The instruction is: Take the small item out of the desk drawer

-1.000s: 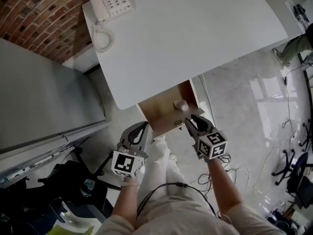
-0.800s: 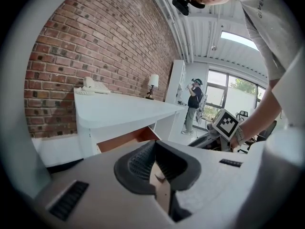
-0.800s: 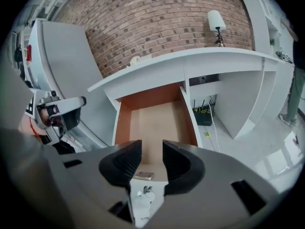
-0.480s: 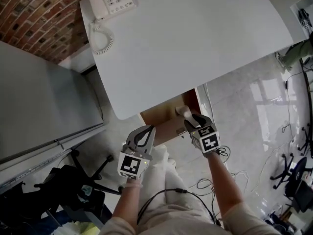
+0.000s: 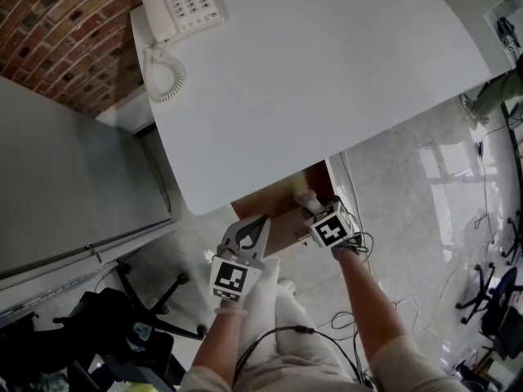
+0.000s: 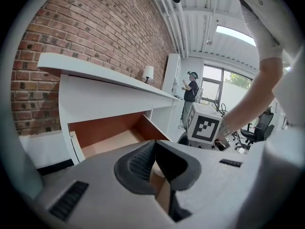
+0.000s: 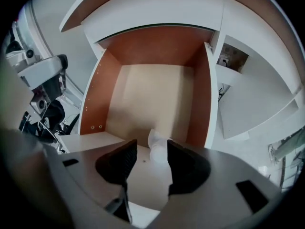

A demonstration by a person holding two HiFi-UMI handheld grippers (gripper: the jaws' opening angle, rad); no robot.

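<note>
Right tool (image 7: pixel 150 149) was lowered into open drawer (image 7: pixel 152 92); jaws were caught opening, not clenched. Small white item (image 7: pixel 158 151) was seen between pads, close against one, gap left at other. Item was found lying on drawer floor, near front, toward right wall. Left tool (image 6: pixel 153 149) was held outside drawer, just before its front, jaws pressed together, nothing grasped. Drawer was seen pulled out from under white tabletop (image 5: pixel 327 64). Telephone (image 5: pixel 180 6) was set at far left corner.
</note>
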